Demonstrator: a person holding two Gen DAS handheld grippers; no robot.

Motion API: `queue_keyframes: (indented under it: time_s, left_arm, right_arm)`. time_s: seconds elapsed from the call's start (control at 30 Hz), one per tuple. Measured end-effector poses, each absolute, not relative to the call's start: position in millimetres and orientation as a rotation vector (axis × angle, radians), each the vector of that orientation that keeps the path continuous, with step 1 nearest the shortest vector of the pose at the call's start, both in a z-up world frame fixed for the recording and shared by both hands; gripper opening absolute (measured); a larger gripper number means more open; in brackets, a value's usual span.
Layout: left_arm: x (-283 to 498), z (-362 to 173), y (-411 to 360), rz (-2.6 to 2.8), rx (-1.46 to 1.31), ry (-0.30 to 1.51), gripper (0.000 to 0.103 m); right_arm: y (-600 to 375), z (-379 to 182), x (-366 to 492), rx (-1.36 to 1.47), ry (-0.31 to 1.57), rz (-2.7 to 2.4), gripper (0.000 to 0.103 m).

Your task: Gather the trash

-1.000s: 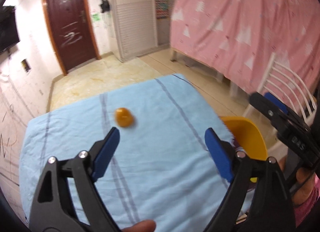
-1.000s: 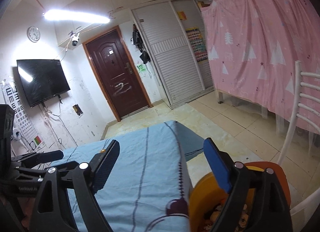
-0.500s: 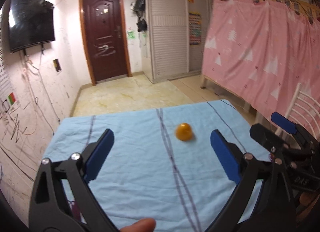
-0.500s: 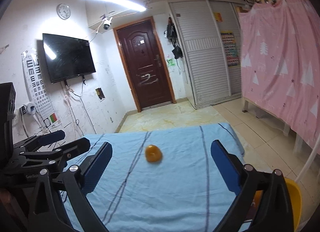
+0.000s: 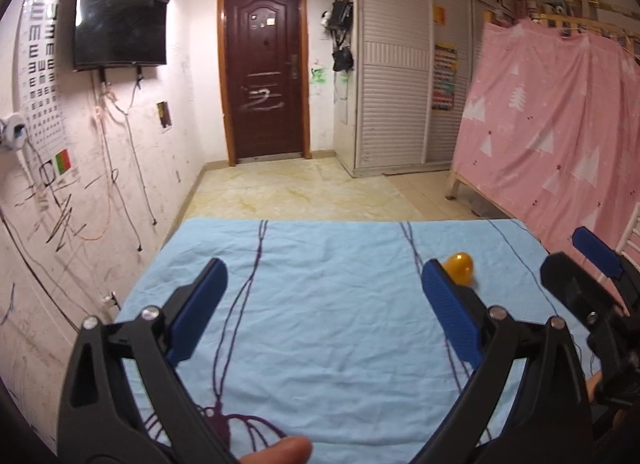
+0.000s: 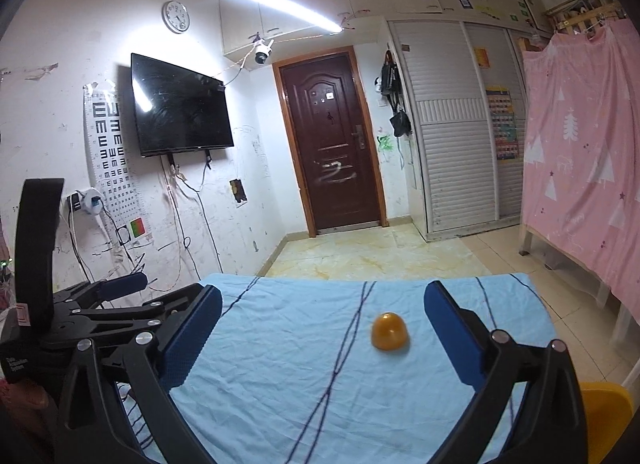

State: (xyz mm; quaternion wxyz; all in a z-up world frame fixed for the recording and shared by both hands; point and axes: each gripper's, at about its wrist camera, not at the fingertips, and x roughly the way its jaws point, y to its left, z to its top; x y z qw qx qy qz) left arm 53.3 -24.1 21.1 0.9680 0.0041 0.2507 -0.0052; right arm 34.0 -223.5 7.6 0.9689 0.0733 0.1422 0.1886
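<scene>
Ahead of me a dark brown door point(image 6: 334, 140) sits in a scribbled white wall, a black TV point(image 6: 180, 106) mounted to its left, white slatted wardrobes point(image 6: 456, 132) to its right, a pink curtain point(image 6: 584, 160) beside them, cream tiled floor point(image 6: 372, 254) below, a bright strip light point(image 6: 276, 4) overhead

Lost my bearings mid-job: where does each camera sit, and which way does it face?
Left wrist: on the left claw, open, facing over the blue cloth toward the door; a fingertip and the right claw show.
Right wrist: on the right claw, open, facing likewise; the orange piece lies ahead; the left claw shows.
Shared: cloth, orange piece, door, TV.
</scene>
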Motion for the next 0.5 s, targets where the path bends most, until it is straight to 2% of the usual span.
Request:
queue_keyframes:
  time_s: [0.5]
  left_arm:
    - [67.4,-3.3,11.5,0.046,-0.031,0.518,0.094]
  right_arm:
    - [-203.2,3.4,41.2,0.139,0.226,0.297,0.094]
